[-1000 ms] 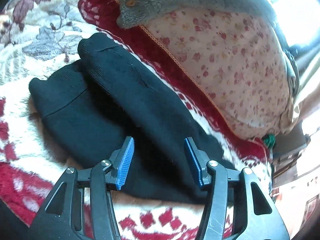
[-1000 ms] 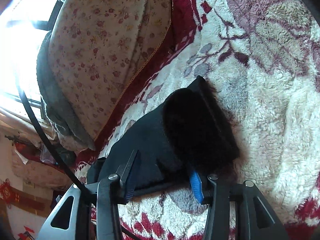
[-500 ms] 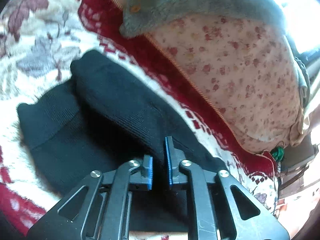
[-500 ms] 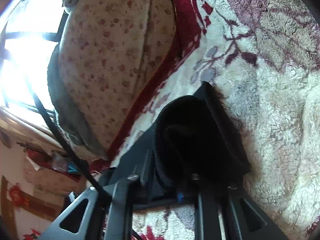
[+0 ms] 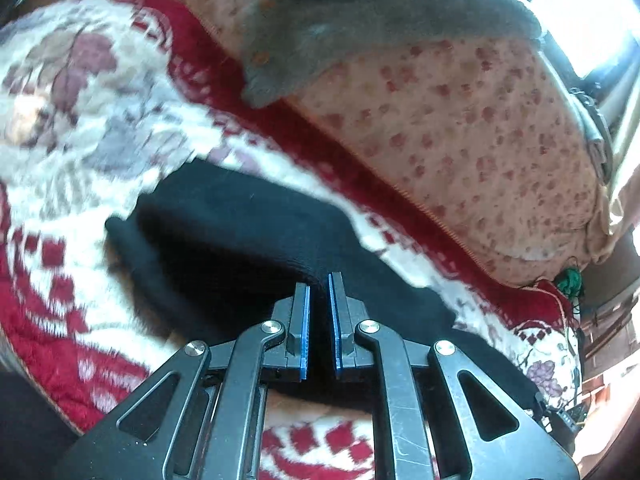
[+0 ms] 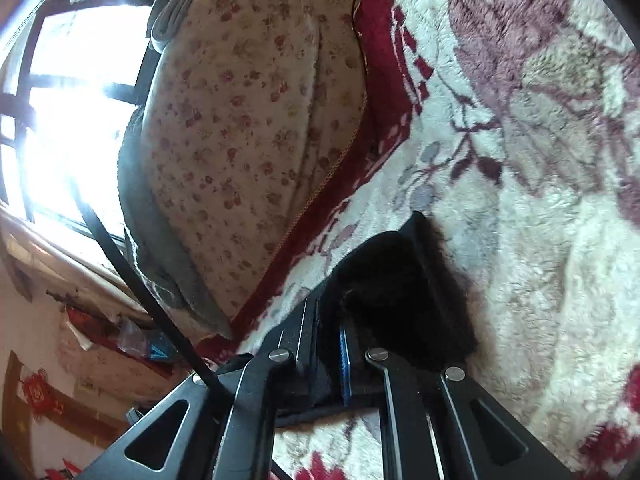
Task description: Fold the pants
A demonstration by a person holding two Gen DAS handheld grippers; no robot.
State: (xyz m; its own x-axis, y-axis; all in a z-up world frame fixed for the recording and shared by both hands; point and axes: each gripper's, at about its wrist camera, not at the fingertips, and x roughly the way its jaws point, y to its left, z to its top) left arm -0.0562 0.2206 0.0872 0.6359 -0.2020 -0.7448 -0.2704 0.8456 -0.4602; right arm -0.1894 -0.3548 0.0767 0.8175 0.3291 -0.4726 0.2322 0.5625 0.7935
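Both sets of jaws now pressed together, where a second ago they stood spread over the black pants. In the left wrist view, left gripper pinching a raised ridge of the black cloth at lower centre, blue pads nearly meeting with the fabric drawn up into a peak between them; pants now bunched and lifted at that point, earlier lying flatter. Whole view blurred. In the right wrist view, right gripper clamped on the pants at lower centre, cloth filling the gap and hiding the left pad, only the blue edge of the right pad showing; folded cuff end humped up higher than before.

Left gripper pointing steeply down at the bed, right gripper angled more shallowly along it.

Pants lying across a fluffy white-and-red blanket with a flower pattern, lower half of both views. Floral quilt heaped at upper right of the left view, grey cloth draped over its top. Bright window at upper left of the right view, a black cable crossing in front of it.
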